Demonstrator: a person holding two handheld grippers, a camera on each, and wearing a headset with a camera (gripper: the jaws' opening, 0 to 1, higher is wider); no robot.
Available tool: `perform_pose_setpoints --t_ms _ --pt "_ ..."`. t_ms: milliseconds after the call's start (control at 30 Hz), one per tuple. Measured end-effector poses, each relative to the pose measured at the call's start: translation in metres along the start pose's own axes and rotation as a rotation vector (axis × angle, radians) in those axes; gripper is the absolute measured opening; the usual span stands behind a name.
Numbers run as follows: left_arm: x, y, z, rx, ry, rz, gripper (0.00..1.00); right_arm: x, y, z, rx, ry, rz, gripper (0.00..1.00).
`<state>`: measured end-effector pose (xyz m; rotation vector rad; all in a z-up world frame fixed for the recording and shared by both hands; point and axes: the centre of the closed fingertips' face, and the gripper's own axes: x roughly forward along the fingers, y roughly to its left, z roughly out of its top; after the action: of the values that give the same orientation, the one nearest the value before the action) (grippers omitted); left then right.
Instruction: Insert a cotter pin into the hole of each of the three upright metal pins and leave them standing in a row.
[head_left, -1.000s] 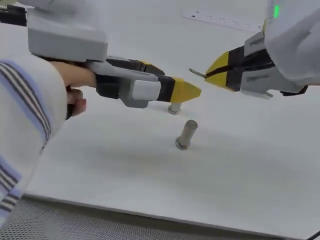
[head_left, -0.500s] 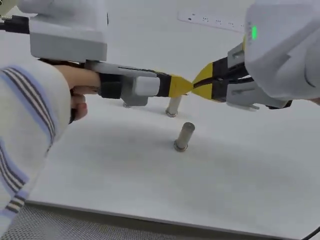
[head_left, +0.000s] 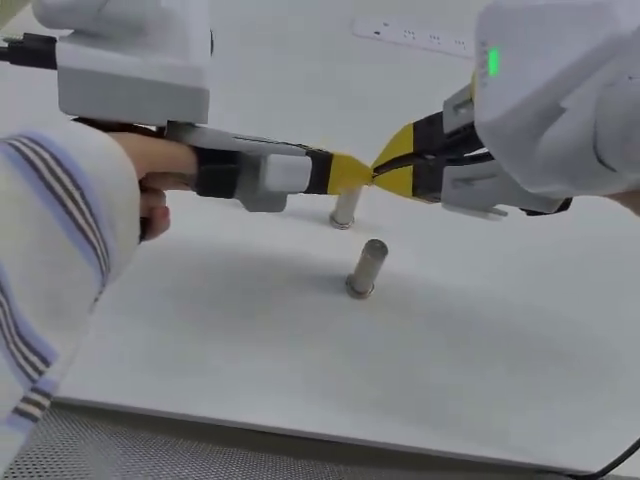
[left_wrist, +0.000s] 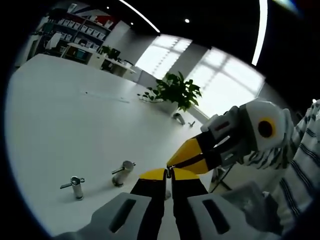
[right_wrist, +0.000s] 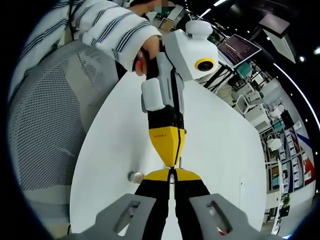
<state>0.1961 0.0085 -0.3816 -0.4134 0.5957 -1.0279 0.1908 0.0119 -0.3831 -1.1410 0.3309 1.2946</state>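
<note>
Over the white table my left gripper reaches in from the left and my right gripper from the right, yellow tips touching. Both are shut. In the left gripper view a small metal cotter pin glints between my left gripper's tips, with the right gripper's tip against it. Two upright metal pins stand below: one partly behind the tips, one nearer me. In the left gripper view those pins each carry a thin cross-piece. The right gripper view shows a pin top.
A white power strip lies at the table's far edge. The table's front edge runs along the bottom, with grey mesh below it. A striped sleeve covers the left. A potted plant stands far off.
The two grippers have closed the gap between them: the right one, which held a cotter pin sticking out a second ago, moved left until its tip met the left gripper's tip.
</note>
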Motion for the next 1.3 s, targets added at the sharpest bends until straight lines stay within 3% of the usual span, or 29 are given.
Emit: perform_pose_setpoints --t_ms 200,400,633,900,967,1033,1200,1300 --pt "0.001 -0.001 -0.002 -0.007 0.009 -0.004 0.00 0.000 0.002 0.000 0.007 0.001 -0.001 0.00" --pt "0.001 -0.001 -0.003 0.038 0.013 0.011 0.00 0.000 0.003 -0.001 0.019 -0.001 -0.001 0.00" --pt "0.001 -0.002 -0.005 0.035 0.021 0.013 0.00 0.000 0.006 -0.001 0.027 -0.008 0.000 0.00" --pt "-0.004 0.000 -0.007 0.090 0.042 0.037 0.00 -0.003 0.008 -0.003 0.065 -0.023 0.006 0.03" --pt "-0.007 -0.002 -0.008 0.147 0.054 0.034 0.00 -0.004 0.010 -0.007 0.097 -0.023 0.013 0.07" --pt "-0.010 -0.002 -0.004 0.248 0.056 0.054 0.00 -0.005 0.012 -0.008 0.125 -0.030 0.020 0.08" --pt "-0.014 -0.011 -0.001 0.411 0.064 0.030 0.00 -0.005 0.016 -0.013 0.226 -0.062 0.038 0.10" --pt "-0.015 -0.016 -0.005 0.467 0.090 0.009 0.00 -0.005 0.021 -0.014 0.271 -0.076 0.043 0.12"
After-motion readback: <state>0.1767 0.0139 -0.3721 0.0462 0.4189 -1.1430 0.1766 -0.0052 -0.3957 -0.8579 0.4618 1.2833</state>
